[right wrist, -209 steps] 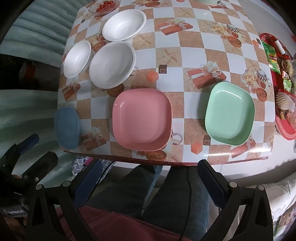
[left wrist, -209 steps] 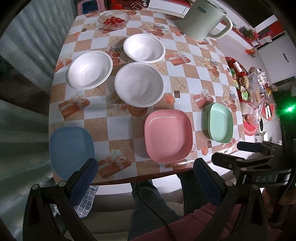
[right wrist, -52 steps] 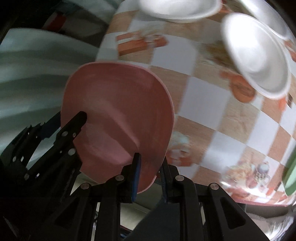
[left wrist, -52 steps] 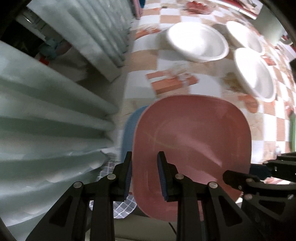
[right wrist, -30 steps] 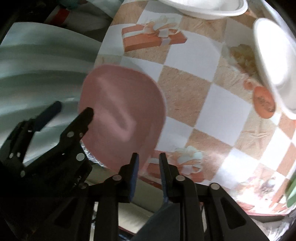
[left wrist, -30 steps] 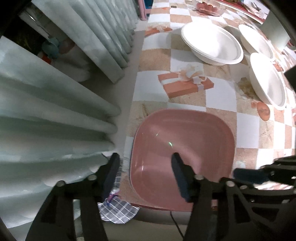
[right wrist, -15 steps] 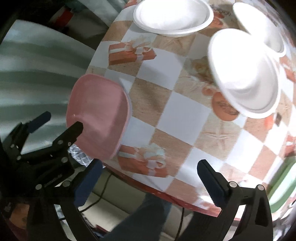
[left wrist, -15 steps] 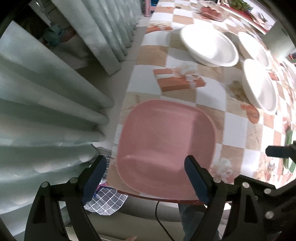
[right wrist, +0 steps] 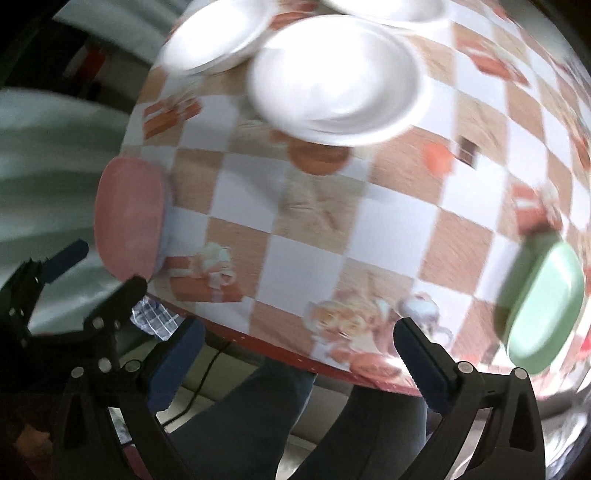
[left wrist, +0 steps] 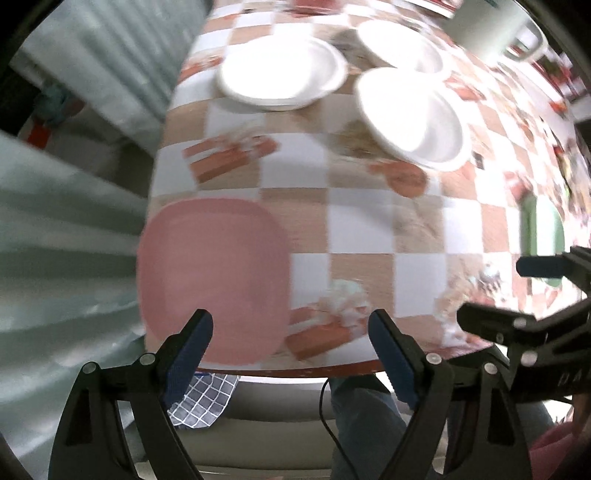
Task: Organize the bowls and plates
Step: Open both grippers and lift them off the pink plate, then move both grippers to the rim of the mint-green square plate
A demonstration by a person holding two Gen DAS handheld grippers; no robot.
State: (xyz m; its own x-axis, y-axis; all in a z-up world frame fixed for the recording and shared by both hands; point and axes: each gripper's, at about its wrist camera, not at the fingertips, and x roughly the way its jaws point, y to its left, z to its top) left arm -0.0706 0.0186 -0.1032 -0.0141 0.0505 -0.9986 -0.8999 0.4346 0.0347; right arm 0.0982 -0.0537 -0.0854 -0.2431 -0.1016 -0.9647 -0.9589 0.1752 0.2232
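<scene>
The pink plate (left wrist: 210, 273) lies at the table's near left corner, over where the blue plate was; the blue plate is hidden. It also shows in the right wrist view (right wrist: 129, 218). Three white bowls (left wrist: 280, 70) (left wrist: 410, 114) (left wrist: 399, 44) sit further back. The green plate (right wrist: 543, 302) lies at the near right, and shows in the left wrist view (left wrist: 541, 236). My left gripper (left wrist: 291, 354) is open and empty, just short of the table edge. My right gripper (right wrist: 295, 362) is open and empty over the near edge.
The checkered tablecloth (left wrist: 362, 229) covers the table. A pale green kettle (left wrist: 495, 33) stands at the far right. Curtains (left wrist: 66, 184) hang left of the table. The person's legs (right wrist: 251, 417) are under the near edge. A checked cloth (left wrist: 203, 398) hangs below the corner.
Both grippers let go of the pink plate, opened wide and pulled back. Both views now swing right along the table, and the green plate has come into view.
</scene>
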